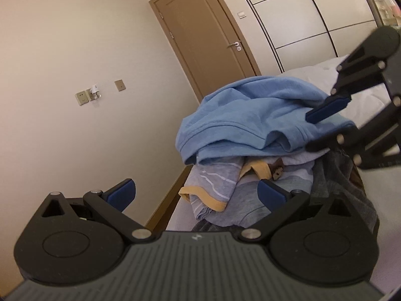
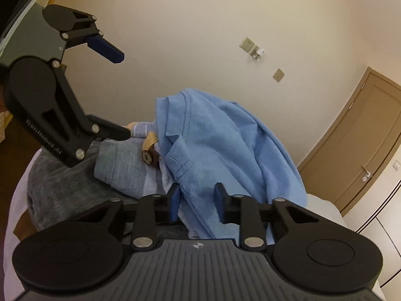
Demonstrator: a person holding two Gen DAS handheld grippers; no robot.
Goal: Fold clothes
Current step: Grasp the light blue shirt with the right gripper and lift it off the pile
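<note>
Bed (image 1: 325,75): white, carrying the whole heap of clothes at its edge, near the wall and the brown door (image 1: 200,37).
Heap: crumpled, nothing in it lies flat or squared; by the look of it, all the folding visible here is still to be done.
Blue shirt (image 2: 225,145): topmost, draped loosely over the heap, hems and a side slit showing.
Dark grey garment (image 2: 55,183): at the bottom, bunched.
Striped grey garment with yellow trim (image 1: 213,188): wedged under the blue shirt.
Right gripper (image 2: 196,200): fingers apart, straddling the blue shirt's lower edge, not clamped on it.
Left gripper (image 1: 198,194): spread wide, empty, poised just short of the heap on its striped side.
</note>
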